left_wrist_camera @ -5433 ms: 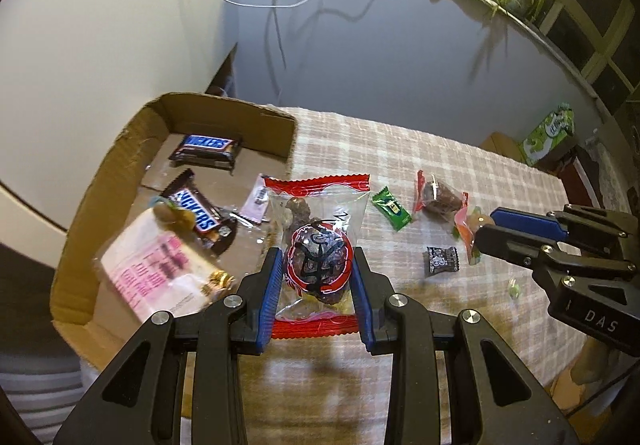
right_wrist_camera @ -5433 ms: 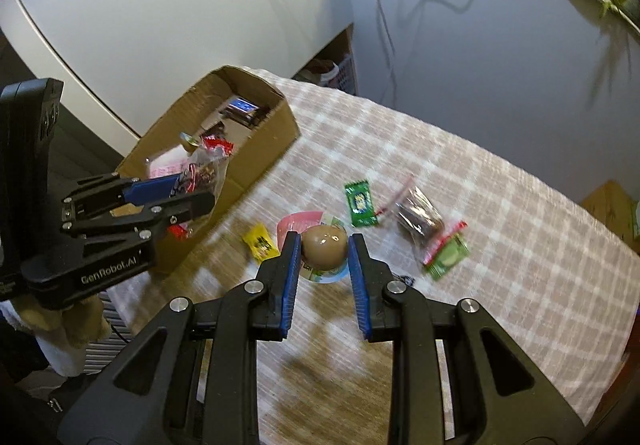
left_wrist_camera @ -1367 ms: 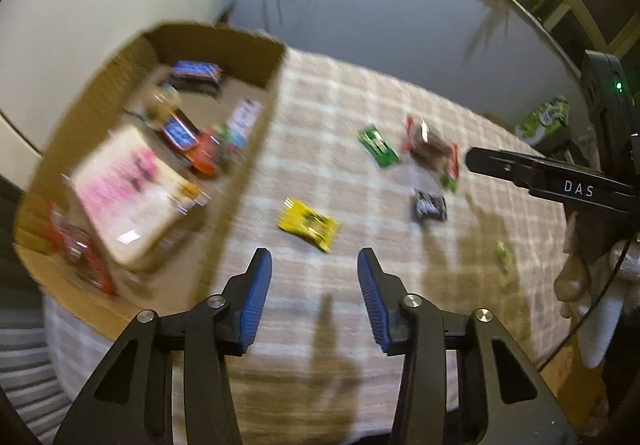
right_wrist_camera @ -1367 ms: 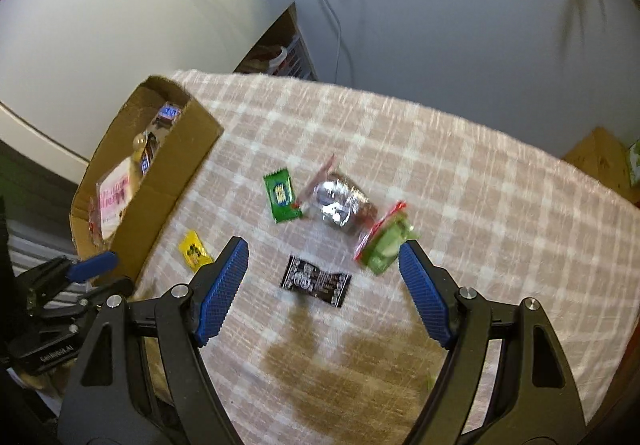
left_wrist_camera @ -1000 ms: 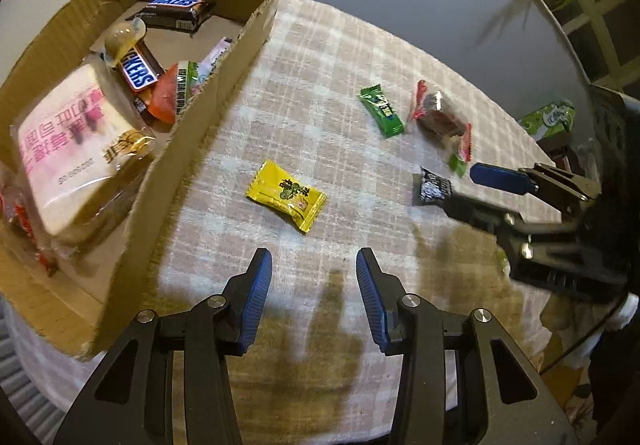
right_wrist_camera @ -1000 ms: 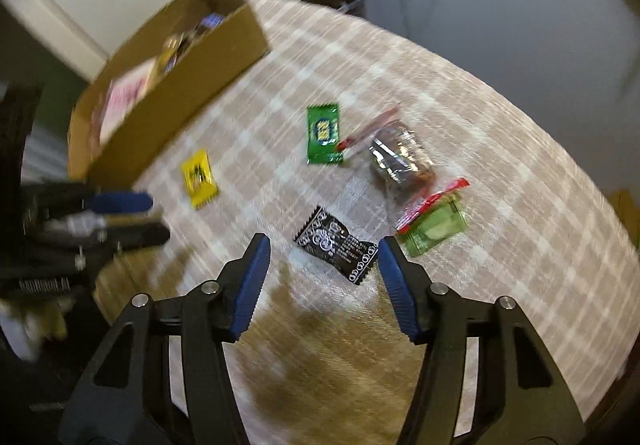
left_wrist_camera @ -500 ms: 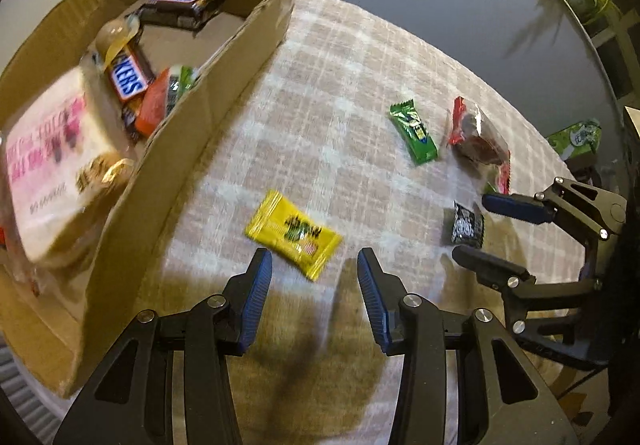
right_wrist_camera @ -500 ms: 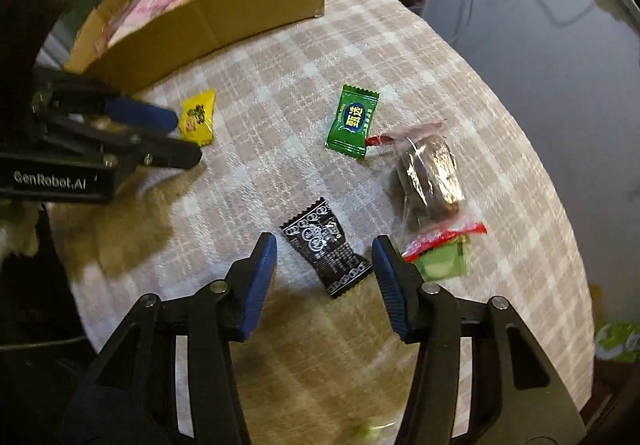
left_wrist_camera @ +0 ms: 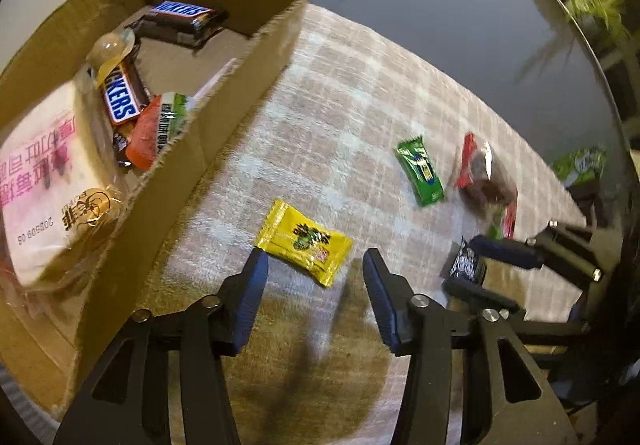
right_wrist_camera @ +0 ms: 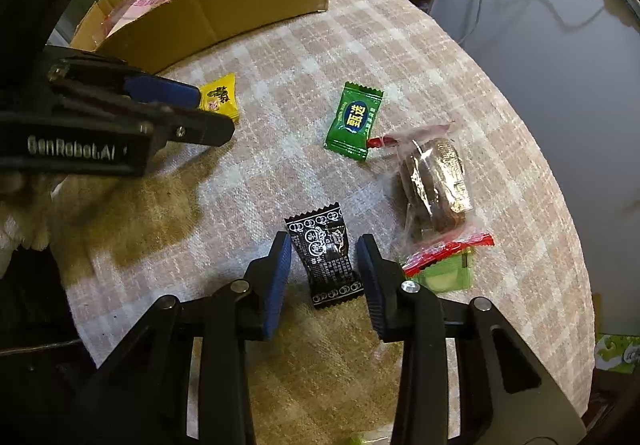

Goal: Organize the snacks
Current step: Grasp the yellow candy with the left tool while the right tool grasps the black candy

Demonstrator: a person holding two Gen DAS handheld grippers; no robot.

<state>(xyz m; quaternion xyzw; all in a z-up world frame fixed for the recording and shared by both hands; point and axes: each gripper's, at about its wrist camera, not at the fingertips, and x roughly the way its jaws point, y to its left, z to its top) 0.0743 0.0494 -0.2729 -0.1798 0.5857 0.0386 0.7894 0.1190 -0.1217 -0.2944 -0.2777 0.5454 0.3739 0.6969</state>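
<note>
Right tongs [right_wrist_camera: 322, 265] point down over the plaid-covered table [right_wrist_camera: 360, 57], jaws closing with the black candy packet [right_wrist_camera: 326, 257] between them; the blue pads have not yet pressed on it, a sliver of cloth showing on each side. The packet's long axis runs from 11 o'clock to 5 o'clock, nearly along the line of the fingers, so the pads look set to meet its long sides.

Left tongs [left_wrist_camera: 314, 277] hang with jaws opening and nothing gripped; the yellow candy packet [left_wrist_camera: 304, 241] lies just ahead of the tips at 12 o'clock, its long axis from 10 to 4 o'clock, slanting across the gap.

Farther out: a green packet [right_wrist_camera: 354, 121] at 12 o'clock from the right tongs, a clear-wrapped brown cake [right_wrist_camera: 436, 181] at 1 o'clock, and the cardboard box [left_wrist_camera: 224, 117] of sorted snacks at 10 o'clock from the left tongs.
</note>
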